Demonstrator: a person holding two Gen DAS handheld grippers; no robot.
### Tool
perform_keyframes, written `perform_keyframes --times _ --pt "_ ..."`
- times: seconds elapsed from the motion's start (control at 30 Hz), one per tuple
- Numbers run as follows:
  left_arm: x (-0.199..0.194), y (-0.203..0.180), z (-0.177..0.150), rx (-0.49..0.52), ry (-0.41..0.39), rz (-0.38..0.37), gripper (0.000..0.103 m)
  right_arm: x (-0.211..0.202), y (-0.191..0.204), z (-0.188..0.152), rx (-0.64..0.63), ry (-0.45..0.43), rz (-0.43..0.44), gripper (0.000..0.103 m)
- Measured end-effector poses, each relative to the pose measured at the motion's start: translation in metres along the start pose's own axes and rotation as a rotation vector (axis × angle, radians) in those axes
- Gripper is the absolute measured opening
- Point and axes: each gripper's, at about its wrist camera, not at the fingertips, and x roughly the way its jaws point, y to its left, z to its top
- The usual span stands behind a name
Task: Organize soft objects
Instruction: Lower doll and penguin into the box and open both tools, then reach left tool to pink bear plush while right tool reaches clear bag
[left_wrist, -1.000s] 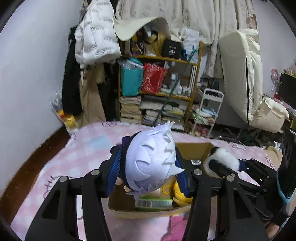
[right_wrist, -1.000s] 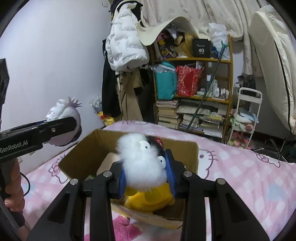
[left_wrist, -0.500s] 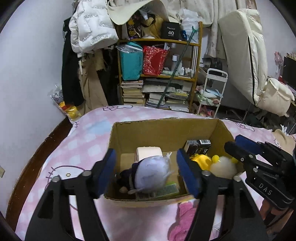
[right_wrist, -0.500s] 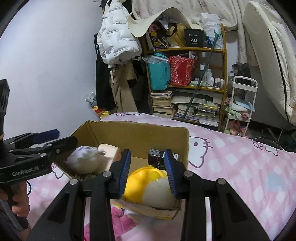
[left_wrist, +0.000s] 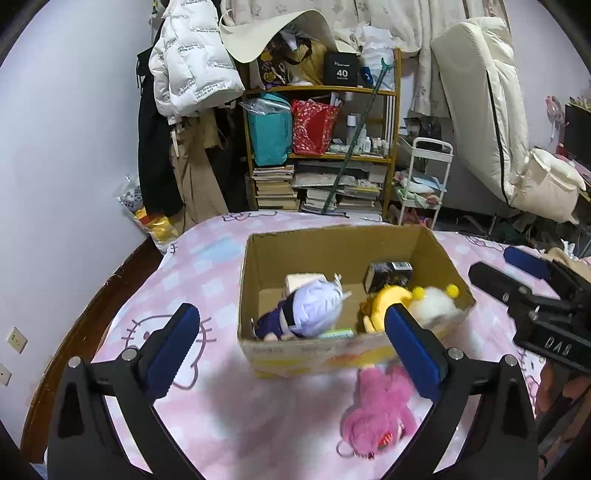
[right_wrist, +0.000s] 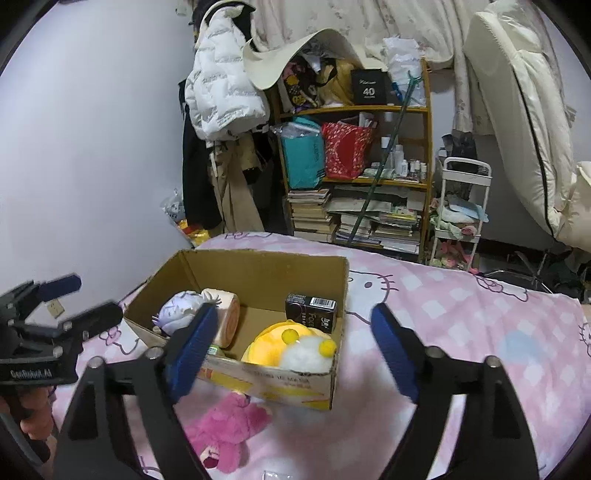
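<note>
An open cardboard box (left_wrist: 255, 258) (right_wrist: 266, 266) stands on the pink bed cover. Inside lie a white-haired plush doll (left_wrist: 310, 310) (right_wrist: 181, 310), a yellow and white plush (left_wrist: 406, 302) (right_wrist: 291, 350), a rolled cream plush (right_wrist: 225, 317) and a small black carton (left_wrist: 388, 275) (right_wrist: 312, 310). A pink plush (left_wrist: 380, 410) (right_wrist: 225, 428) lies on the cover in front of the box. My left gripper (left_wrist: 291, 349) is open and empty, held back from the box. My right gripper (right_wrist: 291, 354) is open and empty, near the box's front wall.
A wooden shelf (left_wrist: 321, 147) full of books and bags stands behind the bed. Coats (left_wrist: 184, 92) hang at its left. A white trolley (left_wrist: 424, 177) and a leaning mattress (left_wrist: 491, 110) stand at the right. The bed's dark rim (left_wrist: 92, 314) curves at the left.
Both grippers let go of their plush toys into the box, opened wide and drew back. The white-haired doll and the yellow plush now lie inside the box.
</note>
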Motion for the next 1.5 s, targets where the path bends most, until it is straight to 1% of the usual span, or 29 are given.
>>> perform_keyframes --times 0.07,0.1,0.17,0.2,0.27,0.43,0.53,0.67,0.77,0.93,1.13,1.3,1.4,1.5 --pt "-0.009 -0.002 -0.003 0.009 0.003 0.001 0.099 -0.012 0.0 0.001 0.005 -0.013 -0.015 0.093" --pt "-0.013 -0.003 -0.003 0.015 0.003 0.003 0.099 -0.017 0.001 0.002 0.005 -0.015 -0.019 0.095" --pt "-0.022 -0.006 -0.007 0.032 0.015 -0.007 0.099 -0.029 0.0 0.003 0.026 -0.026 -0.001 0.102" --pt "-0.026 -0.008 -0.008 0.036 0.026 -0.017 0.099 -0.034 -0.001 0.003 0.035 -0.034 0.007 0.103" --pt "-0.035 -0.012 -0.012 0.047 0.036 -0.038 0.099 -0.047 -0.002 0.002 0.048 -0.046 0.011 0.103" --pt "-0.057 -0.023 -0.023 0.091 0.043 -0.032 0.099 -0.071 -0.004 -0.001 0.051 -0.044 -0.025 0.103" --pt "-0.063 -0.027 -0.028 0.105 0.053 -0.037 0.099 -0.081 -0.004 -0.007 0.053 -0.031 -0.04 0.103" --pt "-0.063 -0.029 -0.036 0.105 0.084 -0.053 0.099 -0.087 -0.006 -0.016 0.076 -0.002 -0.032 0.103" --pt "-0.061 -0.031 -0.043 0.116 0.107 -0.062 0.099 -0.087 -0.002 -0.024 0.065 0.015 -0.027 0.103" --pt "-0.055 -0.035 -0.048 0.135 0.129 -0.072 0.099 -0.078 0.001 -0.035 0.084 0.063 -0.011 0.103" --pt "-0.038 -0.043 -0.055 0.161 0.182 -0.084 0.099 -0.071 0.003 -0.042 0.076 0.073 -0.03 0.103" --pt "-0.03 -0.05 -0.059 0.189 0.208 -0.096 0.099 -0.063 0.002 -0.047 0.076 0.094 -0.031 0.103" --pt "-0.024 -0.053 -0.061 0.204 0.224 -0.089 0.099 -0.056 -0.001 -0.05 0.09 0.114 -0.033 0.103" --pt "-0.021 -0.053 -0.061 0.219 0.225 -0.086 0.099 -0.052 -0.003 -0.053 0.106 0.13 -0.036 0.103"
